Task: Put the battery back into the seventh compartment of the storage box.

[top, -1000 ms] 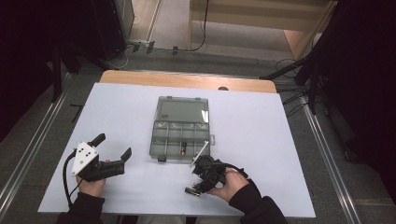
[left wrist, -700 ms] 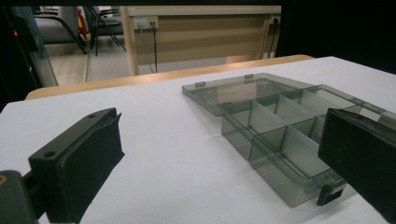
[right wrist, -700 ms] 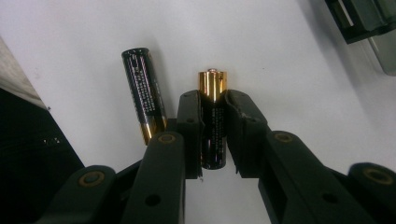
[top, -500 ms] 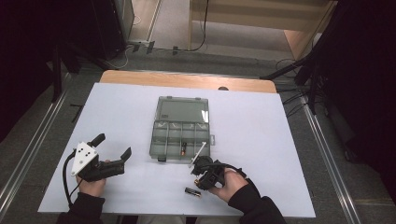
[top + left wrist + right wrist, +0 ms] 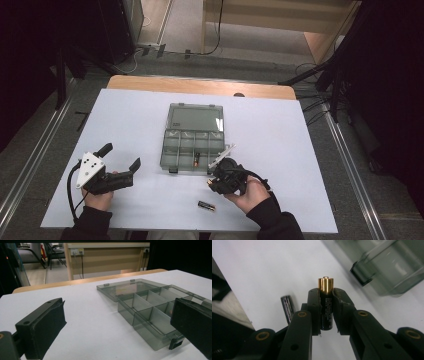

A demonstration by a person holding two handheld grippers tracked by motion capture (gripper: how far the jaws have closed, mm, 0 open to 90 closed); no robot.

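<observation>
A black battery with a gold cap stands upright between the pads of my right gripper, which is shut on it. In the high view the right gripper is just in front of the clear compartment box's near right corner. A second battery lies loose on the white table in front of that gripper. Another battery lies in a front compartment of the box. My left gripper rests at the near left, open and holding nothing, pointing toward the box.
The box's lid lies open flat toward the far side. The white table has a wooden strip along its far edge. Dark floor and cables surround it.
The right gripper has closed on one battery and lifted it a little toward the box, leaving the other battery on the table. The left gripper has stayed put.
</observation>
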